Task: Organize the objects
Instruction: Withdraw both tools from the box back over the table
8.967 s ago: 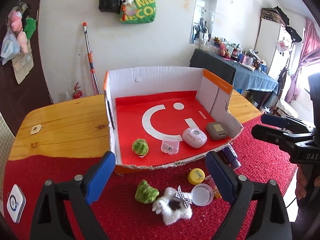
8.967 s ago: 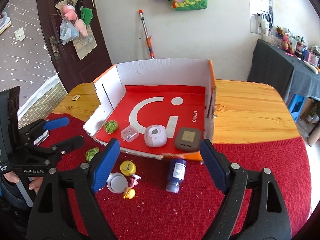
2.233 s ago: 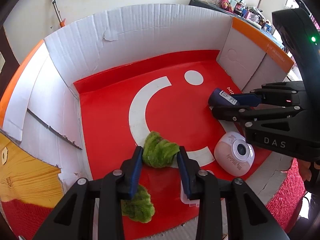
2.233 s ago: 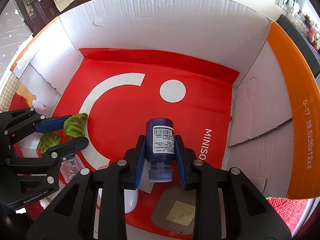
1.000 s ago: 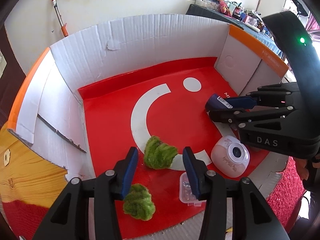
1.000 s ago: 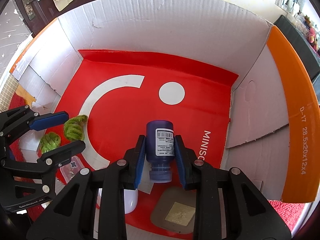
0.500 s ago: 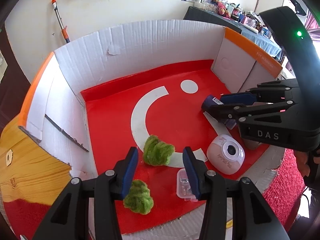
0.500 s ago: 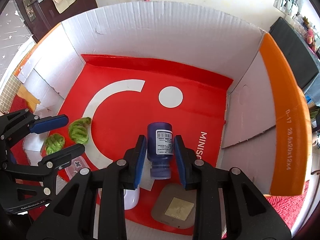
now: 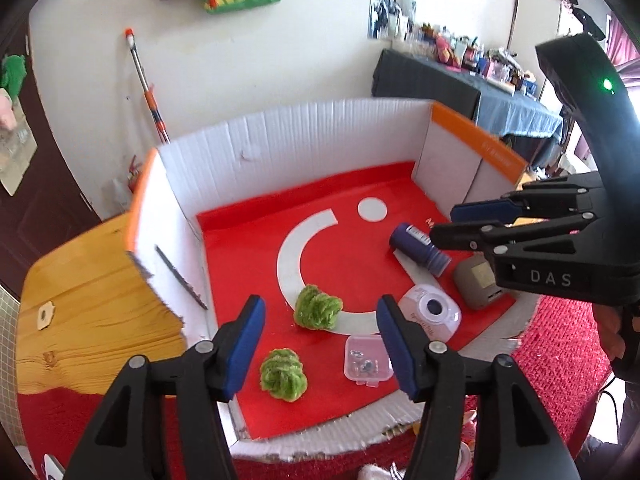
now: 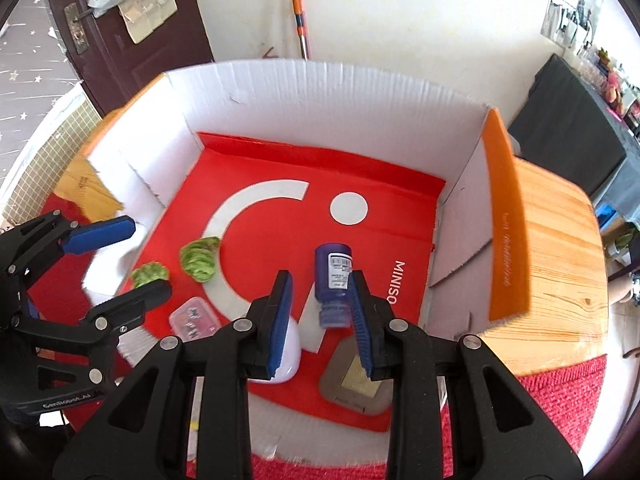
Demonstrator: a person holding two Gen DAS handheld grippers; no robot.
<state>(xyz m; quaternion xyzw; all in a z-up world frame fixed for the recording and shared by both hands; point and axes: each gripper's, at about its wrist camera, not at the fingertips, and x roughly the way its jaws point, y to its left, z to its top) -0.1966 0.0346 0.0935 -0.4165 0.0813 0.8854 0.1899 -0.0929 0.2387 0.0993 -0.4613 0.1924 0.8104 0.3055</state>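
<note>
The box (image 9: pixel 280 152) has white corrugated walls, orange outer flaps and a red floor with a white arc and dot. Two fuzzy green balls (image 9: pixel 318 307) lie lower centre; the bottle (image 10: pixel 334 276) is dark blue (white barcode label). The desk (image 9: pixel 92 280) is honey-coloured wood.

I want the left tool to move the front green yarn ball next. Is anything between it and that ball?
Nothing visible blocks it. The left tool, its jaws opening and empty, hangs above the front yarn ball; the clear case sits apart, off to one side.
</note>
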